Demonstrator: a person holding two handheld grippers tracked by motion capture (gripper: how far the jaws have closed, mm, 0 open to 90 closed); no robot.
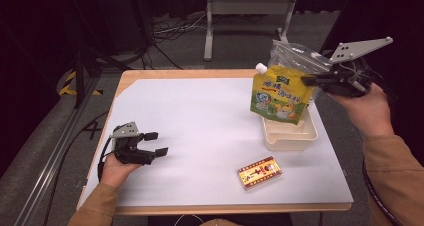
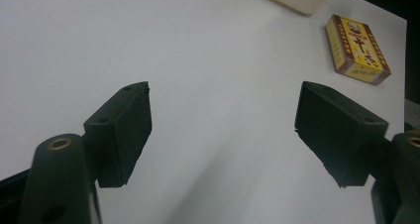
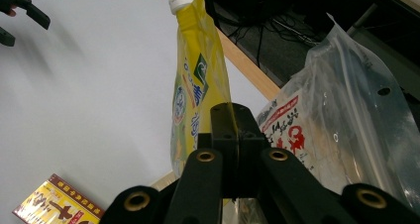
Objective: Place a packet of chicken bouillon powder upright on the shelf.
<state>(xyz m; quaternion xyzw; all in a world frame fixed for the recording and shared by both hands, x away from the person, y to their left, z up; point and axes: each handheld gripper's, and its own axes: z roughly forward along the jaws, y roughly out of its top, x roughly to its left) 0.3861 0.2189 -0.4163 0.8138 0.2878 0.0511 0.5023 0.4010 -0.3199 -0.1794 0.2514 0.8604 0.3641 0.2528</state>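
The white table (image 1: 200,131) carries a cream tray (image 1: 290,133), holding a clear bag (image 3: 346,120) upright. Above it the right gripper (image 1: 312,79), clamped on the yellow spouted pouch (image 1: 280,93), lifts it, probably for removal. The left gripper (image 1: 155,143) rests idle, jaws apart, with the small yellow box (image 1: 259,172) nearby.

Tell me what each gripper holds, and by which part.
The right gripper is shut on the yellow pouch, pinching its side edge, above the tray. The left gripper is open and holds nothing.
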